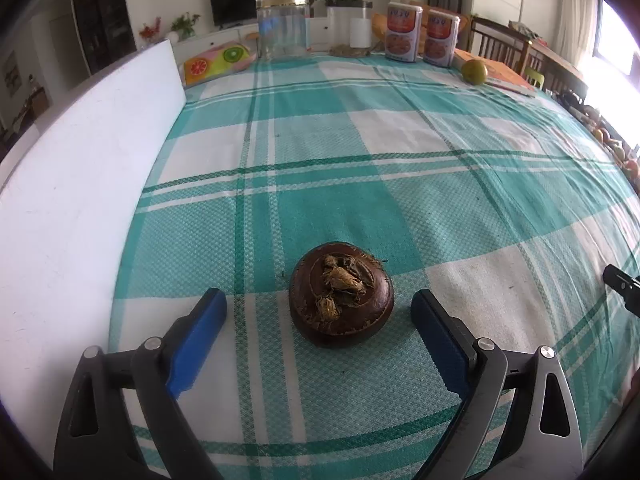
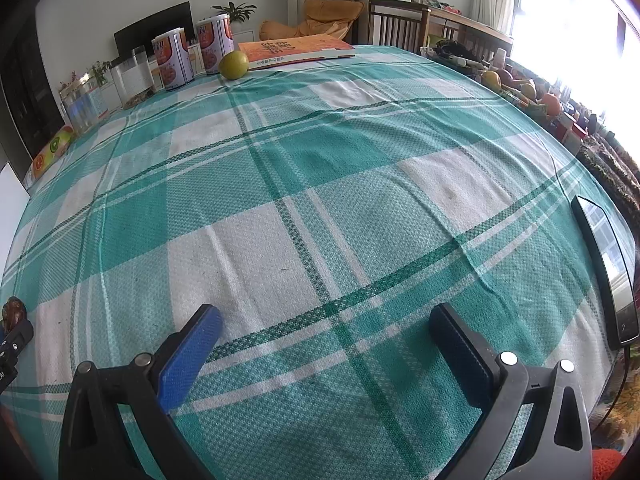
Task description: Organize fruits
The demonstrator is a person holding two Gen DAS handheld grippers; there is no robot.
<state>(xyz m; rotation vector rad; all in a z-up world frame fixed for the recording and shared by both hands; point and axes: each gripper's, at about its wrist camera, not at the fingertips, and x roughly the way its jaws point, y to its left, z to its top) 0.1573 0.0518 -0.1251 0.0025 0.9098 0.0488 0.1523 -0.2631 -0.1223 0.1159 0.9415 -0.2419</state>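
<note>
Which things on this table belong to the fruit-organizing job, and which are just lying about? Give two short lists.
Belongs to the job:
- brown round fruit, on the cloth between the open left tool
- green round fruit, beside the orange book

Just lying about:
- two printed cans
- clear jar
- fruit-print pouch
- checked tablecloth

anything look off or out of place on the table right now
Nothing is spilled or damaged. The brown fruit sits alone on the tablecloth between the open left gripper, untouched, while the green fruit lies far off beside the orange book.
</note>
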